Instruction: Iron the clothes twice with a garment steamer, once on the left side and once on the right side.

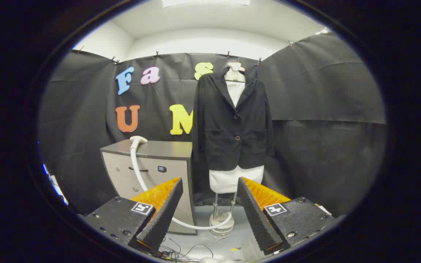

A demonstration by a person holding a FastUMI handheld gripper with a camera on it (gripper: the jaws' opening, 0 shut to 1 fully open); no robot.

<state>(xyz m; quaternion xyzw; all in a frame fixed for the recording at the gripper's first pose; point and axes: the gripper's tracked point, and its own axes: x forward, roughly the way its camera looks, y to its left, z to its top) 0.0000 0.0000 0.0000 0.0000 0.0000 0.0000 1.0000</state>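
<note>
A black blazer (232,124) hangs buttoned on a white mannequin torso (232,179), which stands on a thin pole with a round base (221,223), well beyond the fingers. The white steamer head (137,140) lies on top of a grey cabinet (166,150) left of the blazer. Its white hose (139,175) runs down the cabinet front and curves along the floor to the base. My gripper (210,186) is open, fingers wide apart with nothing between them, far short of both steamer and blazer.
Black cloth walls close the booth behind and on both sides. The grey cabinet (148,171) stands against the back wall, left of the mannequin. Loose thin cables (181,252) lie on the grey floor just ahead of the fingers.
</note>
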